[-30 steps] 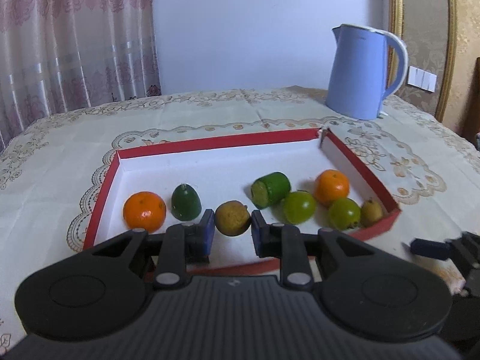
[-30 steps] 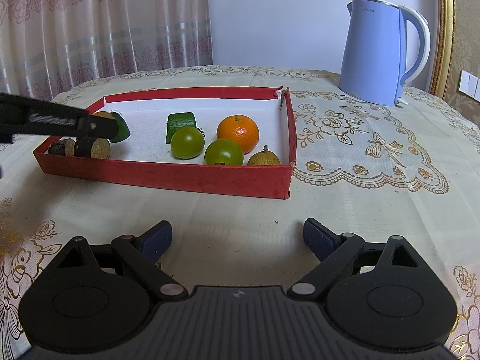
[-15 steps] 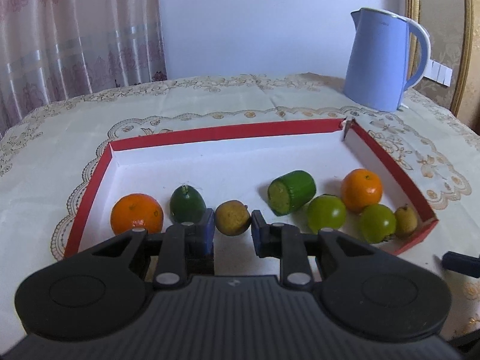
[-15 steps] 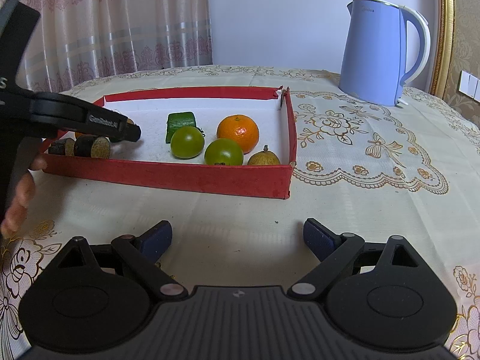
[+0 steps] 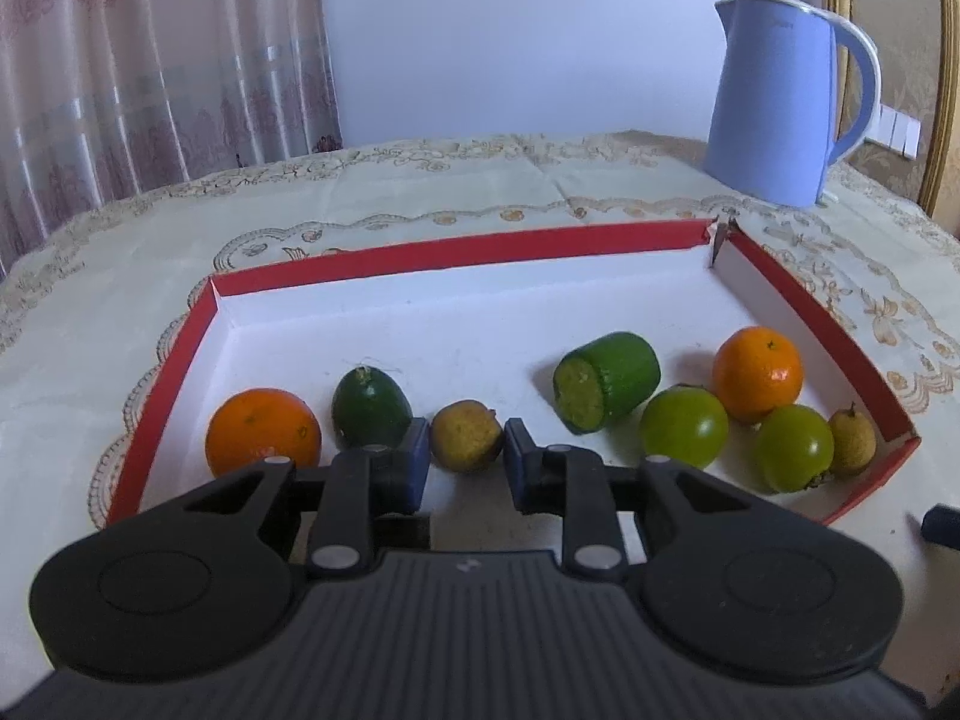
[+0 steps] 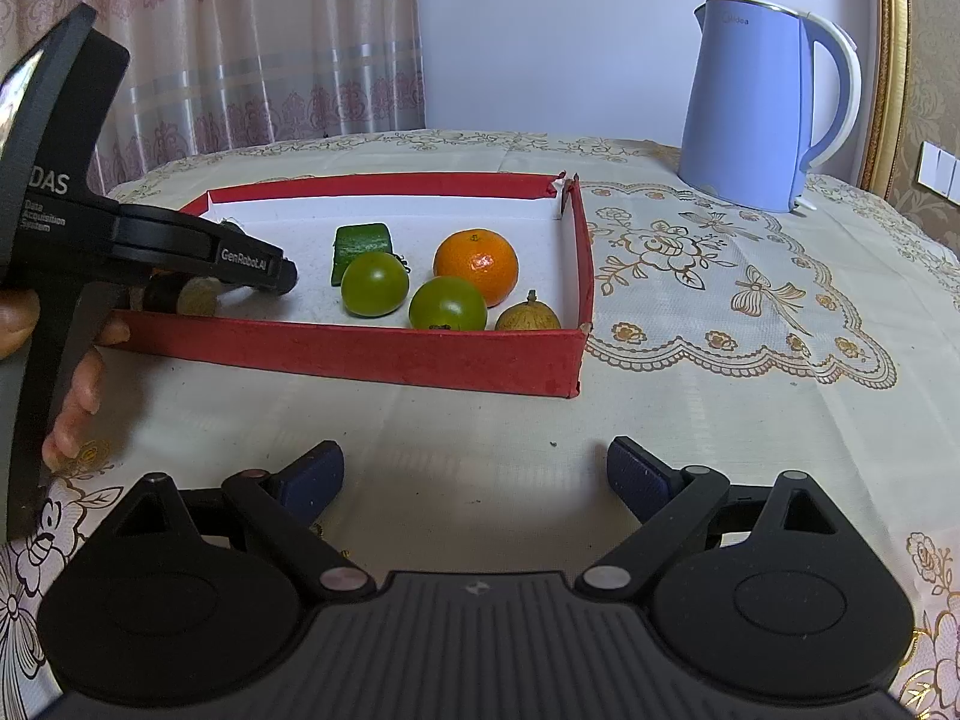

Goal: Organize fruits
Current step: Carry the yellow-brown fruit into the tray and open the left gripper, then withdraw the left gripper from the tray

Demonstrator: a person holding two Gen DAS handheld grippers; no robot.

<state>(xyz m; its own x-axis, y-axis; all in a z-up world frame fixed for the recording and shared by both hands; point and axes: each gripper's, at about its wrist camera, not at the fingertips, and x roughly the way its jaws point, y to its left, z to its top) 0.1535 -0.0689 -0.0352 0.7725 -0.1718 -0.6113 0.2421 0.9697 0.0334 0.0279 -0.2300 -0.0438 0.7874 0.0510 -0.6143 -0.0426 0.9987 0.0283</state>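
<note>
The left claw has dropped lower into the red tray, still pinching the brown fruit just above the tray floor near the front wall; release looks imminent; the right claw waits spread over the counter.

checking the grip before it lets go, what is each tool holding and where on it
The left tool is shut on the small brown fruit, pads on its two opposite sides, low in the red tray. The right tool is open over the tablecloth, holding nothing.
</note>
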